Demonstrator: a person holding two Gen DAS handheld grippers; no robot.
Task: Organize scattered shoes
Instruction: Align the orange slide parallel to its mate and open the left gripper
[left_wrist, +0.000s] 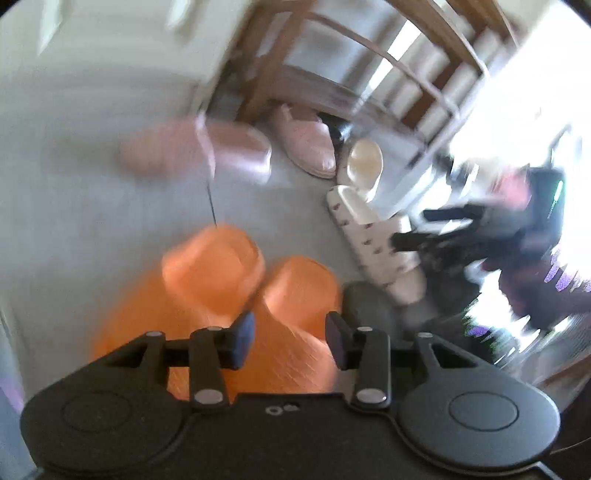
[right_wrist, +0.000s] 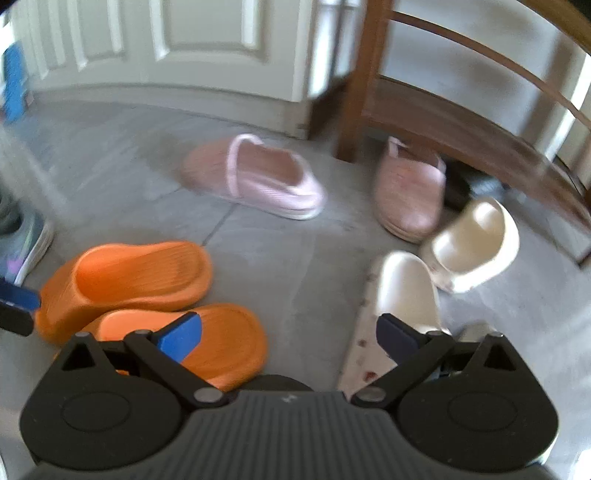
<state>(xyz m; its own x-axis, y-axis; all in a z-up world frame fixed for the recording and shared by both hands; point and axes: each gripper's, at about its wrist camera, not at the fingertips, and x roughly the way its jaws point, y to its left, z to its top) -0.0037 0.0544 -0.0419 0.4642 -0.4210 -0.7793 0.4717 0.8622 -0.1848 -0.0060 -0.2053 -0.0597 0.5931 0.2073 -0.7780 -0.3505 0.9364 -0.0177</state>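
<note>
Two orange slides (right_wrist: 125, 273) (right_wrist: 221, 343) lie side by side on the grey floor, blurred in the left wrist view (left_wrist: 214, 266). My left gripper (left_wrist: 290, 339) hovers over them, open, with nothing pressed between its pads. My right gripper (right_wrist: 290, 336) is wide open over bare floor, between the nearer orange slide and a white slide (right_wrist: 402, 291) with a printed sole. A second white slide (right_wrist: 476, 243) lies just beyond. Two pink slippers (right_wrist: 255, 177) (right_wrist: 410, 188) lie further back. In the left wrist view the right gripper (left_wrist: 412, 229) is at the white slide (left_wrist: 376, 236).
A wooden bench (right_wrist: 443, 122) stands at the back right with a dark shoe (right_wrist: 461, 188) under it. A white panelled door (right_wrist: 184, 44) closes the back. A grey sneaker (right_wrist: 22, 240) sits at the left edge. The left gripper's tip (right_wrist: 14, 302) shows beside the orange slides.
</note>
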